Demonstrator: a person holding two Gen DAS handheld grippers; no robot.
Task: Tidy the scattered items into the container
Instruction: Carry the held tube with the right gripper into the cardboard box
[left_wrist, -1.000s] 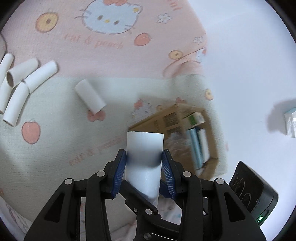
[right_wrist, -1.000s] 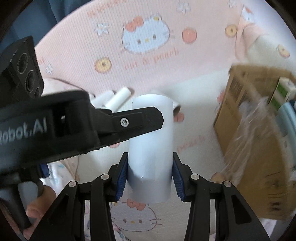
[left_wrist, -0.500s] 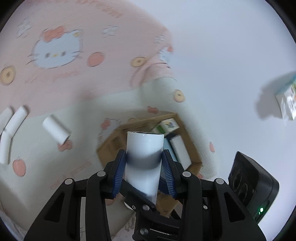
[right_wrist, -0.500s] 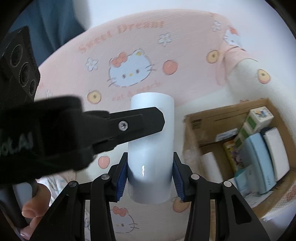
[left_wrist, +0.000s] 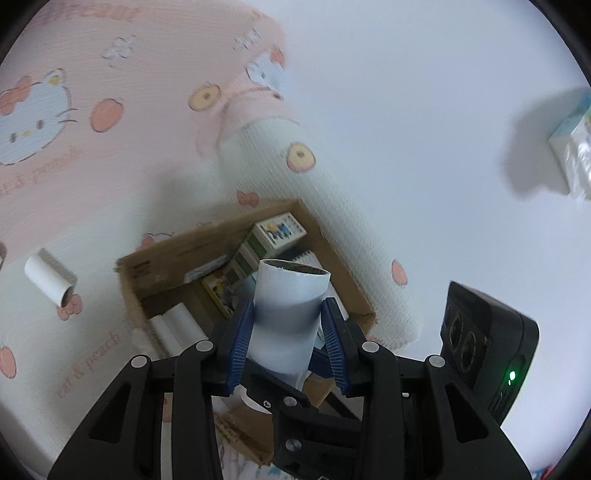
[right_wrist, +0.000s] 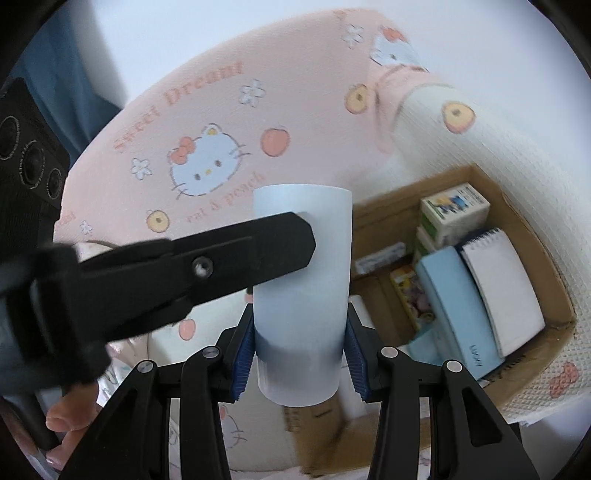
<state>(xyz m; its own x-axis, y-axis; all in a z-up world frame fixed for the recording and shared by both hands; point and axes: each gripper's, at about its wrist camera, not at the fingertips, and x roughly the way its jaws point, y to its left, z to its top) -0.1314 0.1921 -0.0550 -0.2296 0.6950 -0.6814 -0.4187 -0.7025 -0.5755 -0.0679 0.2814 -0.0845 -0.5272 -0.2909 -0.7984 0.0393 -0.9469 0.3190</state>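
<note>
Up front in the left wrist view, your left tool (left_wrist: 287, 334) is pinching a smooth white cardboard tube (left_wrist: 290, 314) between its ribbed blue pads, closed snugly on it, above the brown cardboard box (left_wrist: 155, 269). Small cartons, a notebook and two white tubes are lying in that box. Another tube (left_wrist: 50, 282) is lying loose on the ribbed pink-and-cream cat-print blanket (left_wrist: 110, 92), left of the box; a plain white wall is rising behind.

Meanwhile, in the right wrist view, your right tool (right_wrist: 300, 352) is gripping a second white tube (right_wrist: 306, 295) just as tightly. Your left tool's black finger is crossing in front of it, partly blocking the blanket. The open box (right_wrist: 532, 240) is sitting to the right, holding a spiral notebook (right_wrist: 506, 288).
</note>
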